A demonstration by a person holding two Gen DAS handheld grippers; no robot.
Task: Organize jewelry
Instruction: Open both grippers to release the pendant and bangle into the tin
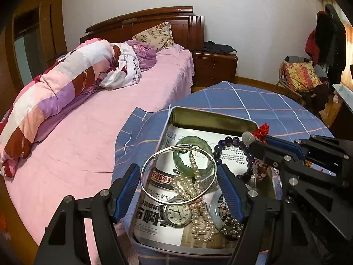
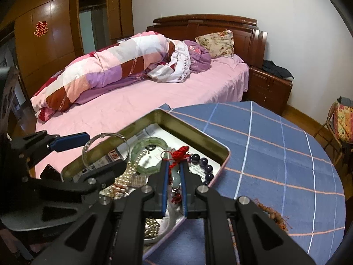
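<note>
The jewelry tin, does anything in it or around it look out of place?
Yes. Inside the tin, pearl strands lie tangled over the watch and through the silver bangle. One reddish beaded piece lies outside it on the blue checked cloth.

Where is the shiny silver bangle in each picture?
Left wrist view: the silver bangle sits low in the middle, between the left hand-held gripper's blue fingers, above the watch.
Right wrist view: the bangle is left of middle, held up over the tin's left corner.
Shared landmark: the green jade bangle in the tin, just behind it.
</note>
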